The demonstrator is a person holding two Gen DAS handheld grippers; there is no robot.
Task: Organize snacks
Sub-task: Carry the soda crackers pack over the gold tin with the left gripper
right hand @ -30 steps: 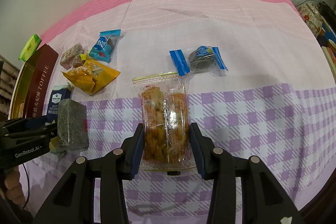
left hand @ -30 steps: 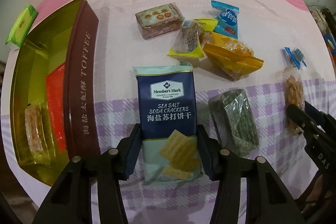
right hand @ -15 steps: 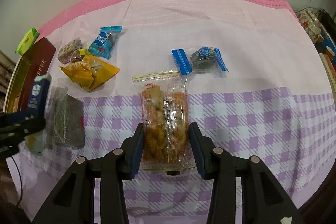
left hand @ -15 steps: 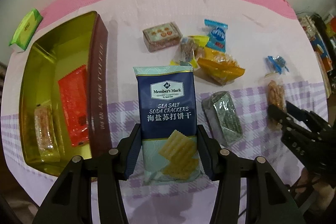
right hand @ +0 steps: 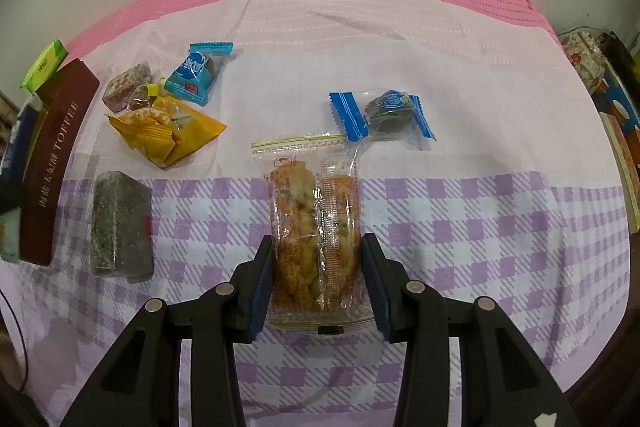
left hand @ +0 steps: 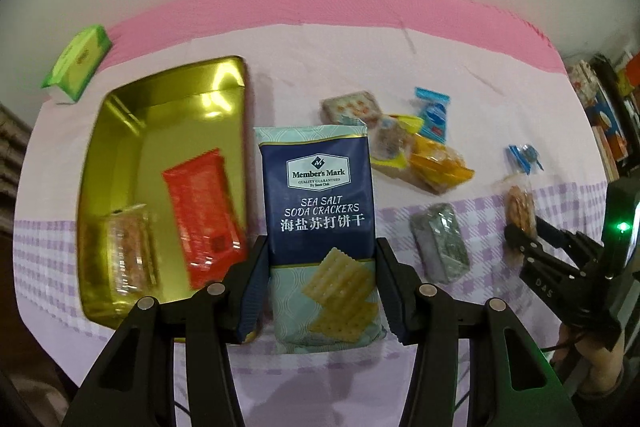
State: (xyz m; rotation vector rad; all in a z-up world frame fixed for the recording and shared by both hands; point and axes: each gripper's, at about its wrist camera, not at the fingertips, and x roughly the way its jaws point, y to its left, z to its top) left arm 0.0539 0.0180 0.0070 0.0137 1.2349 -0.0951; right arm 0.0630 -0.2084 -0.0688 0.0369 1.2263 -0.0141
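My left jaws (left hand: 320,291) clamp a navy soda-cracker packet (left hand: 320,227) beside the gold tin (left hand: 132,115). My right jaws (right hand: 318,281) clamp a clear fried-snack bag (right hand: 314,231) on the checked worktop (right hand: 480,227); wrapped sweets (right hand: 164,131) lie nearby.

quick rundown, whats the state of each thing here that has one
left hand-held gripper: shut on soda cracker pack, held above the cloth
right hand-held gripper: shut on clear fried snack bag
toffee tin: open, holding red packet and clear wrapped bar
seaweed block: sealed, lying loose on the cloth
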